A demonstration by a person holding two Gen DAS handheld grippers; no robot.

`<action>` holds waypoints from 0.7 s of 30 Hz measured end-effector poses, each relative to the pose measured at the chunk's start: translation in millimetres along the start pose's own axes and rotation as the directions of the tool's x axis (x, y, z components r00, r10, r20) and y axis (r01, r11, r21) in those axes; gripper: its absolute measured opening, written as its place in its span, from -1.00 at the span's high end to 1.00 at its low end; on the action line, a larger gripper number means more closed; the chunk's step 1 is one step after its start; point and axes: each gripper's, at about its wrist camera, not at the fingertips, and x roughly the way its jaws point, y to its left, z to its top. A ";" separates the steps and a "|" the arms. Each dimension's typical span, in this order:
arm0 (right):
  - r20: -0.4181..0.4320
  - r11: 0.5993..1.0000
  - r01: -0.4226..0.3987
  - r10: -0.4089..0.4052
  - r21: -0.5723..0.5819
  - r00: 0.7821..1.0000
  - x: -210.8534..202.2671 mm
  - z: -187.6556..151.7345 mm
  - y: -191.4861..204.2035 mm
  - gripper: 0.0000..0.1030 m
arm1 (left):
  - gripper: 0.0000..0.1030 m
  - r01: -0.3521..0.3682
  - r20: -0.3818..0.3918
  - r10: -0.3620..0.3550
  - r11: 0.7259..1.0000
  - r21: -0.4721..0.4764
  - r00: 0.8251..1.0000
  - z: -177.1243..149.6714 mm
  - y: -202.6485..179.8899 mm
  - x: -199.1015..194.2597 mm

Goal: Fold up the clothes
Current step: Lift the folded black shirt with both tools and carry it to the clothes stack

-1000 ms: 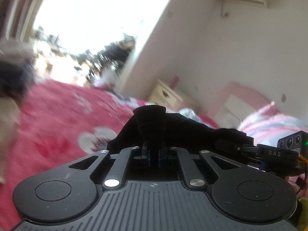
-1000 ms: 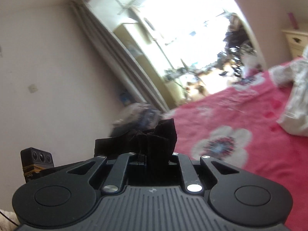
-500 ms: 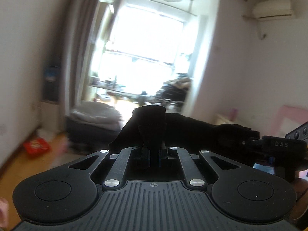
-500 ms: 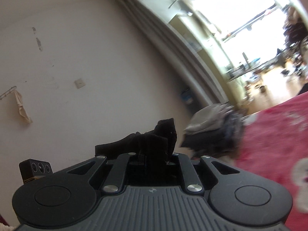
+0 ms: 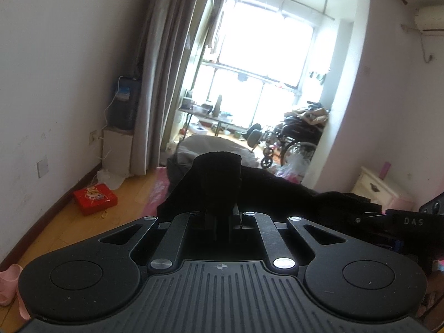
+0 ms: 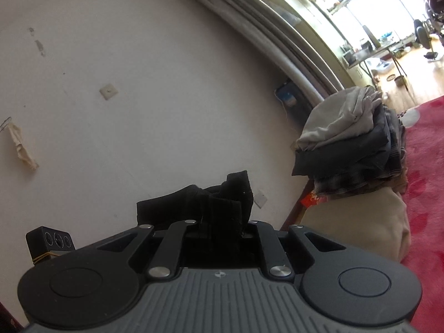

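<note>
The left gripper (image 5: pixel 222 219) is clamping a bunched fold of a black garment (image 5: pixel 291 194), which is spreading to the right toward the other gripper's housing. The right gripper (image 6: pixel 222 222) is clenching another bunched edge of the same black garment (image 6: pixel 222 197), which is trailing left. Both grippers are pointing across the room, holding the garment raised. A stack of folded clothes (image 6: pixel 355 144) is sitting to the far right at the edge of the red bed (image 6: pixel 424 166). A red box (image 5: pixel 95 198) is lying on the wooden floor (image 5: pixel 69 222) at near left.
</note>
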 end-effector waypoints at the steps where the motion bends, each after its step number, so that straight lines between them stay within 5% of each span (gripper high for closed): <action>1: -0.001 1.000 0.003 -0.003 0.007 1.000 5.5 1.9 -4.8 0.75 | 0.91 0.003 -0.005 -0.003 1.000 0.001 1.000 2.4 2.7 5.4; 11: -0.048 0.994 0.094 -0.091 0.057 0.995 62.9 17.3 -72.3 0.75 | 0.91 -0.001 -0.138 -0.003 0.999 -0.034 0.990 -7.0 31.3 100.2; 21: -0.151 0.973 0.202 -0.184 0.110 0.971 120.5 18.9 -163.1 0.75 | 0.90 -0.069 -0.301 0.053 0.997 -0.041 0.952 -33.7 62.4 188.9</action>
